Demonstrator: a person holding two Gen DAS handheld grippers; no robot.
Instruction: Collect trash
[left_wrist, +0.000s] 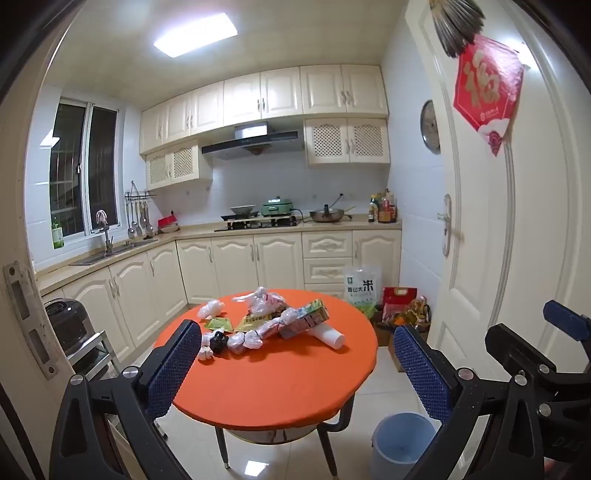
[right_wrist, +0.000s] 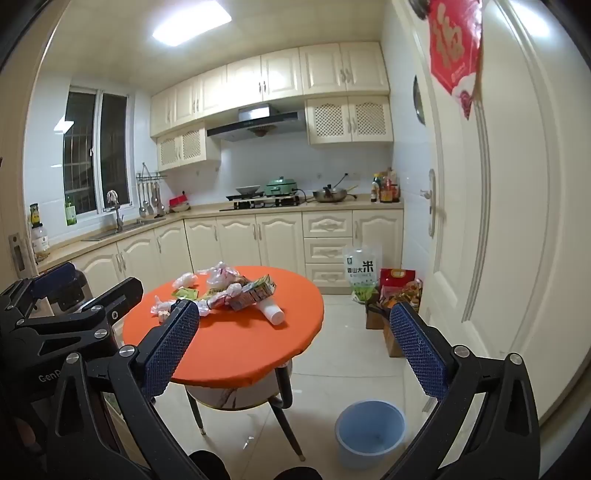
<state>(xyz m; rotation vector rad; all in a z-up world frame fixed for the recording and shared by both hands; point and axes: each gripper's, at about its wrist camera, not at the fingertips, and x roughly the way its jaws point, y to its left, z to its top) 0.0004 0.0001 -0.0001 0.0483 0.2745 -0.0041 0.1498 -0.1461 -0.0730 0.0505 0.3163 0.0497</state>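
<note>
A round orange table (left_wrist: 273, 384) (right_wrist: 236, 347) carries a heap of trash (left_wrist: 258, 321) (right_wrist: 225, 291): knotted plastic bags, snack wrappers, a carton and a white paper cup (left_wrist: 330, 334) (right_wrist: 272, 312) lying on its side. A blue bin (left_wrist: 402, 439) (right_wrist: 371, 428) stands on the floor to the table's right. My left gripper (left_wrist: 295, 354) is open and empty, well short of the table. My right gripper (right_wrist: 291, 339) is open and empty too, also held back from the table. The right gripper shows at the right edge of the left wrist view (left_wrist: 535, 354).
Cream kitchen cabinets and a counter (left_wrist: 258, 230) with a hob run behind the table. A white door (left_wrist: 517, 221) stands at the right. A rice sack (left_wrist: 364, 290) and boxes of groceries (left_wrist: 402, 314) sit on the floor by the door. A black appliance (left_wrist: 64, 325) is at the left.
</note>
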